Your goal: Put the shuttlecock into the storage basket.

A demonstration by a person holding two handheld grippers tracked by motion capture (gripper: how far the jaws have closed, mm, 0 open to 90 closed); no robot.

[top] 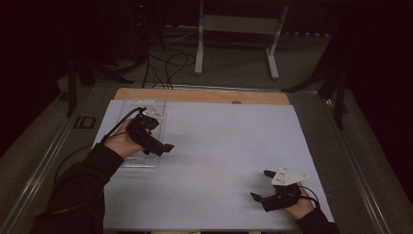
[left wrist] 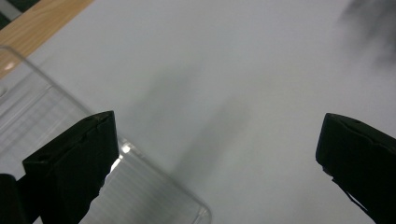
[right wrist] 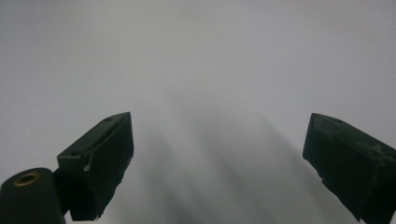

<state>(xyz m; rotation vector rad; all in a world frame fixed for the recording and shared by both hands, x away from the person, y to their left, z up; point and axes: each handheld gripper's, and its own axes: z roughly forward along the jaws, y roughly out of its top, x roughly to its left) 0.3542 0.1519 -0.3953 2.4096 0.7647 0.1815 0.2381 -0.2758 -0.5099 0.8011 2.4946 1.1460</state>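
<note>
Left of centre in the high view, the left hand-held gripper point(top: 163, 146) hovers over a clear plastic tray point(top: 155, 105) on the counter point(top: 219, 146) — jaws spread, empty. Lower right, the right hand-held gripper point(top: 260, 185) gapes too.

You've got a white mat point(top: 219, 146) covering most of the table, with a wood strip point(top: 202, 95) left bare along the far edge. Past that, a white frame point(top: 238, 29) stands on the floor beside loose black cables point(top: 165, 66).
</note>
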